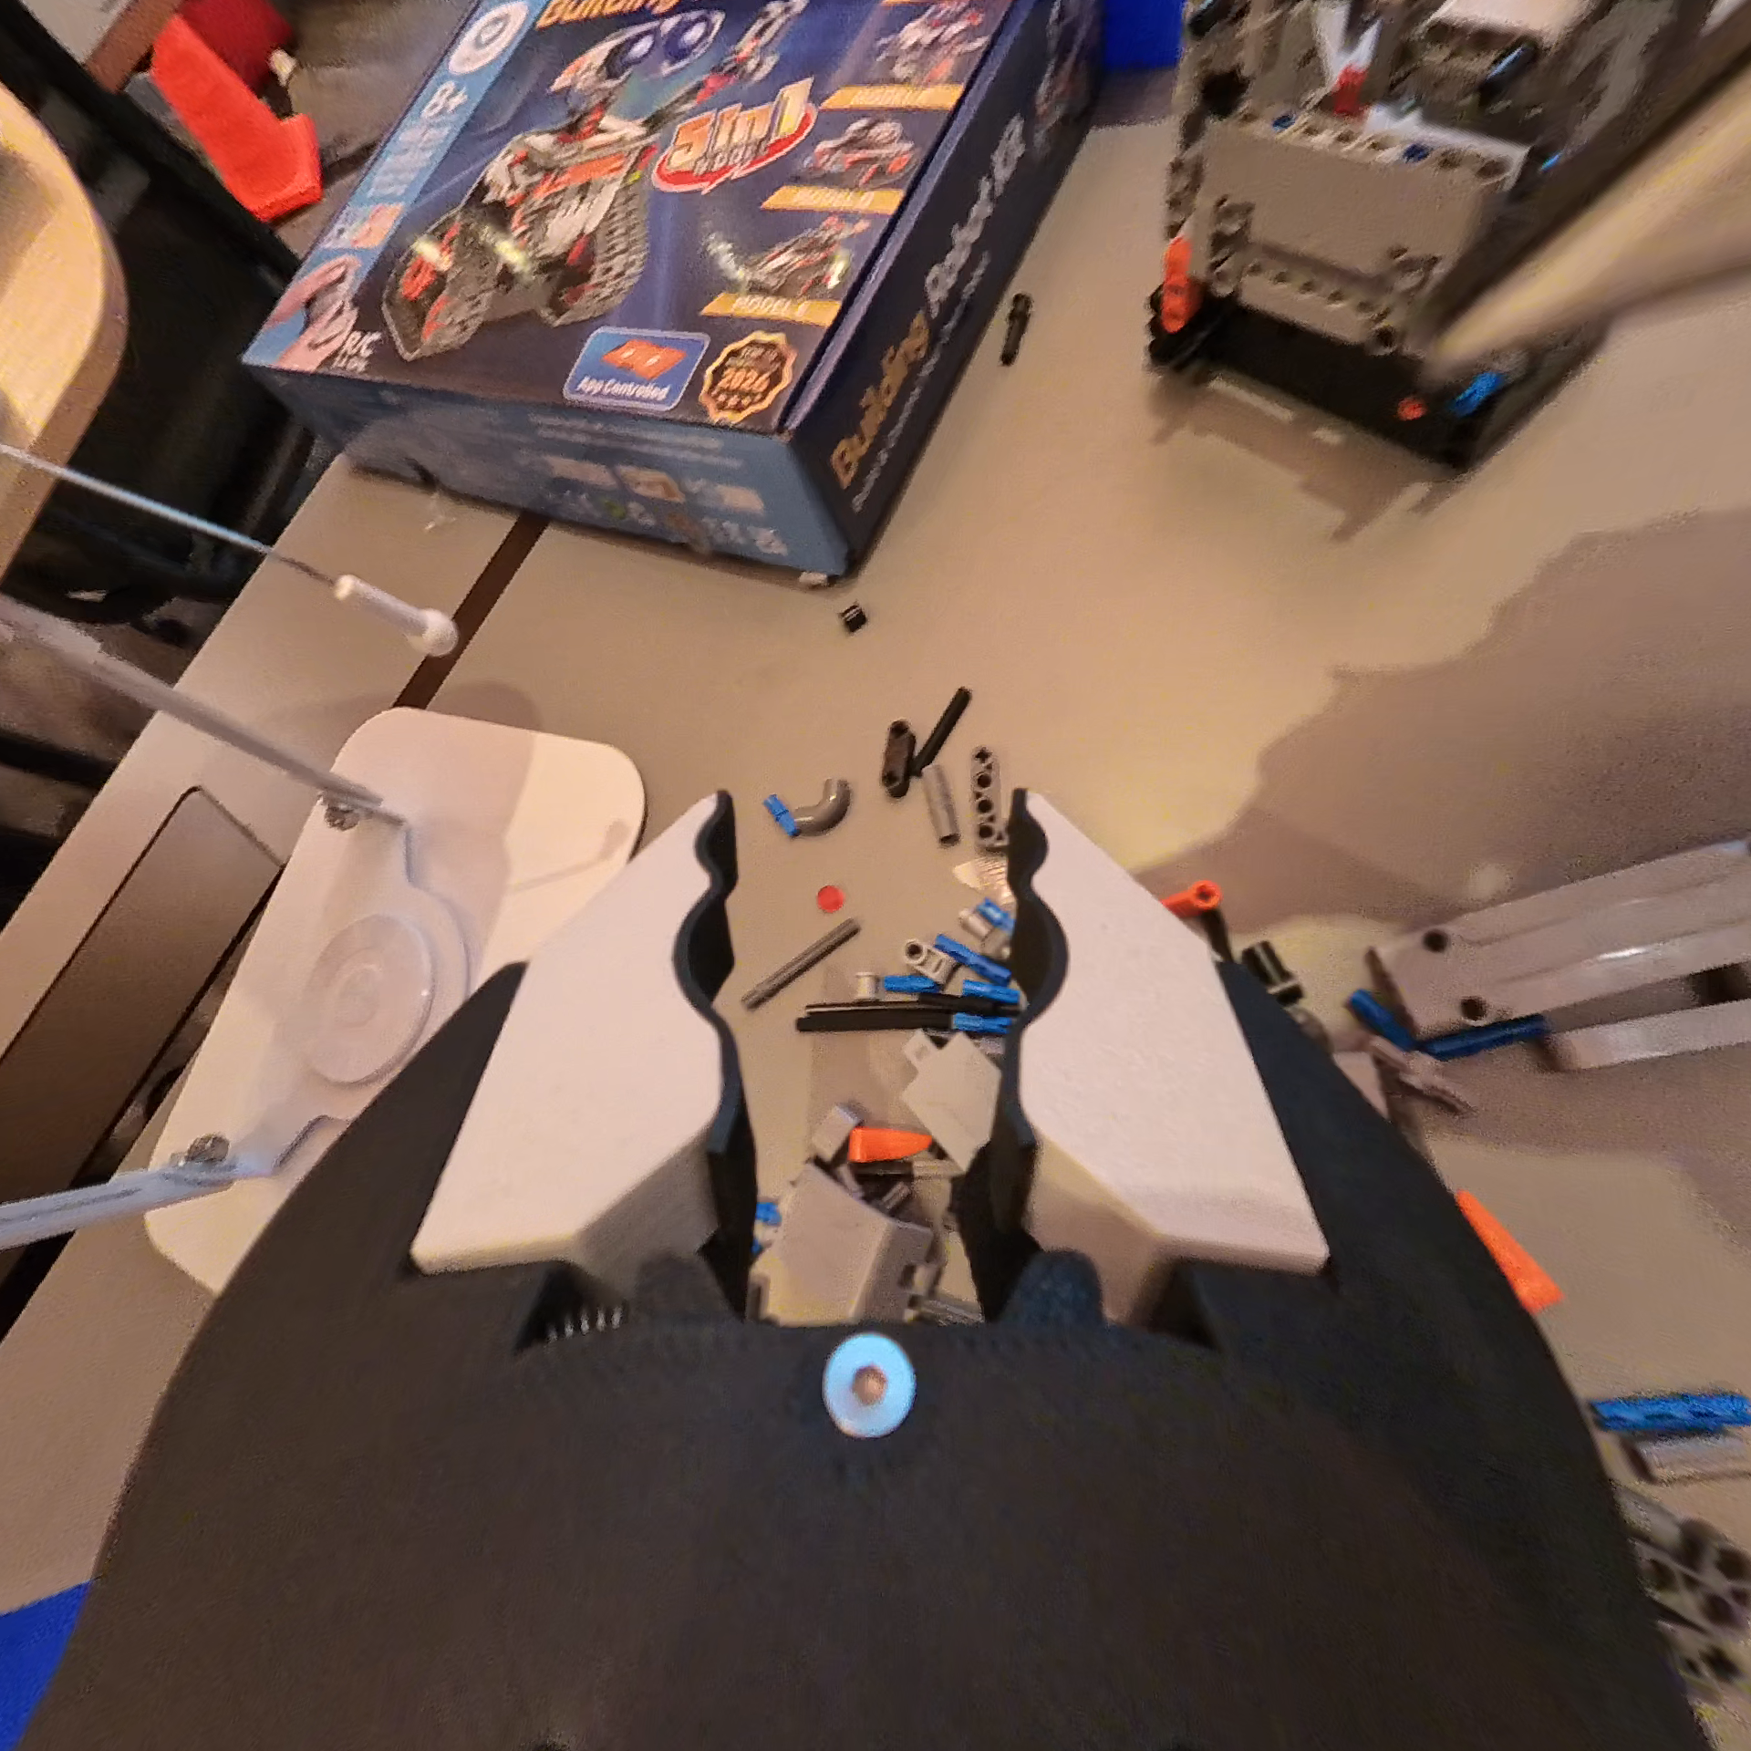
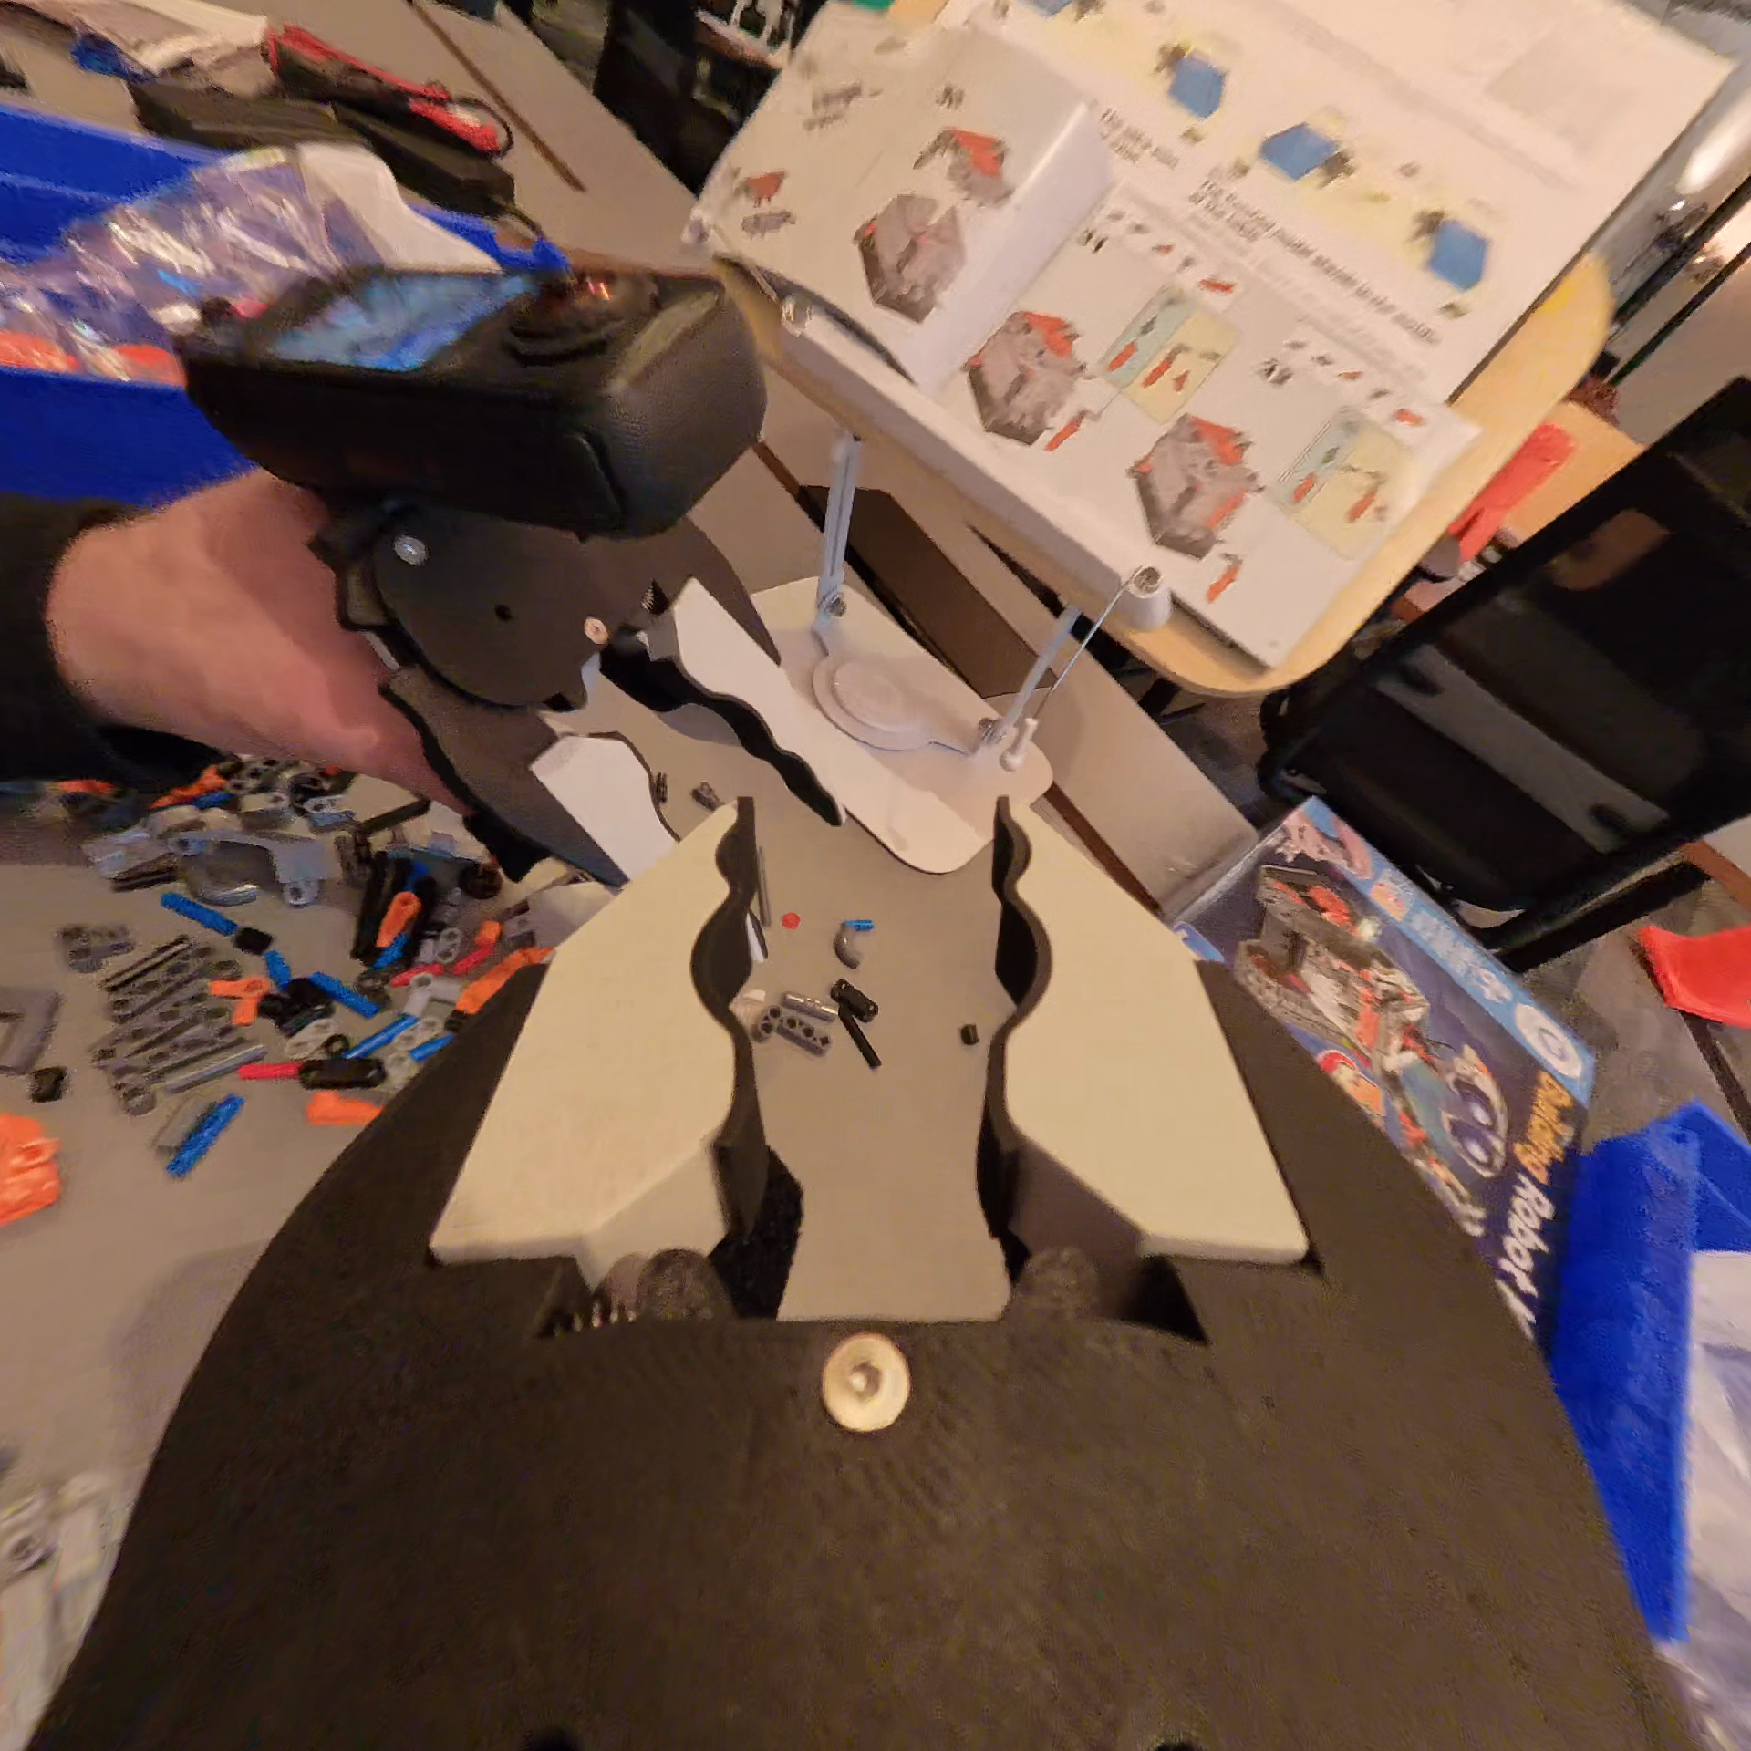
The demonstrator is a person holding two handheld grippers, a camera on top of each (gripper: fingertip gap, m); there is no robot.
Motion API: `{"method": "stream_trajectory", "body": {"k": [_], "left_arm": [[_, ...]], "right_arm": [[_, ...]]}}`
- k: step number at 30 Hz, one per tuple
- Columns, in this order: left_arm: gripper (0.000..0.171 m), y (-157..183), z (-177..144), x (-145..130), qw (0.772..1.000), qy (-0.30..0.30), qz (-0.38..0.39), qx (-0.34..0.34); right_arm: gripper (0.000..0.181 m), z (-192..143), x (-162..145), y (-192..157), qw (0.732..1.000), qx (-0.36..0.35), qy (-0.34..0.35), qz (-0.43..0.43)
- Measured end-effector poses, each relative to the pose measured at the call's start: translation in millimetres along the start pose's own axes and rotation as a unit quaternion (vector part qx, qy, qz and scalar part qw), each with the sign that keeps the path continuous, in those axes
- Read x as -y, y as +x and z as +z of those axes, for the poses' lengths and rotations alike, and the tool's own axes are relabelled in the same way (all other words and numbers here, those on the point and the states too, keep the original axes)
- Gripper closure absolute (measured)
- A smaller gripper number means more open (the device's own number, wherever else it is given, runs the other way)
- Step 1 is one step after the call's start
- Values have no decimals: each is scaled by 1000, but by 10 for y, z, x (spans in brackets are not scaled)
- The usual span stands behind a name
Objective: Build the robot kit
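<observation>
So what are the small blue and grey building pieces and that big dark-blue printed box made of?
The small blue and grey building pieces look like moulded plastic: crisp edges, uniform colour, slight sheen. The big dark-blue printed box seems glossy printed cardboard, with folded corners and highlights on its lid.

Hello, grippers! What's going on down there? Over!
Left gripper open, over loose pieces. Right gripper open, empty, above table. Toy box and half-built model beyond. Over.

Part-built grey model (image 1: 1345,189) smeared by blur and cut by the top edge, printed box (image 1: 663,218) cropped at top, pale blurred bar (image 1: 1592,237) unidentifiable, grey blocks (image 1: 853,1222) half hidden between fingers, instruction sheet (image 2: 1184,284) pictures too blurred to make out
</observation>
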State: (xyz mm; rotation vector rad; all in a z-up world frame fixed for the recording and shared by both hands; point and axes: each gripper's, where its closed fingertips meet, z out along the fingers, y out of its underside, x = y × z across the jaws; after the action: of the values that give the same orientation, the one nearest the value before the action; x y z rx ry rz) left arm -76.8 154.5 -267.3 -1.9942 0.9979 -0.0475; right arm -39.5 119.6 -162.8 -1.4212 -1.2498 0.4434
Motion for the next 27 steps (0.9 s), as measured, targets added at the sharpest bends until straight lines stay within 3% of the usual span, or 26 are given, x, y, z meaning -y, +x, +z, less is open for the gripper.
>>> {"method": "stream_trajectory", "body": {"k": [3,10,27], "left_arm": [[113,-61,56,-82,1000,-13,-5,11],[111,-33,175,-206,999,-33,-16,-4],[111,-153,207,-258,999,-36,-33,-6]], "right_arm": [[126,233,-268,-61,1000,6,-16,11],[122,295,-488,-240,999,26,-24,-13],[125,259,-610,-378,994,89,-12,56]]}}
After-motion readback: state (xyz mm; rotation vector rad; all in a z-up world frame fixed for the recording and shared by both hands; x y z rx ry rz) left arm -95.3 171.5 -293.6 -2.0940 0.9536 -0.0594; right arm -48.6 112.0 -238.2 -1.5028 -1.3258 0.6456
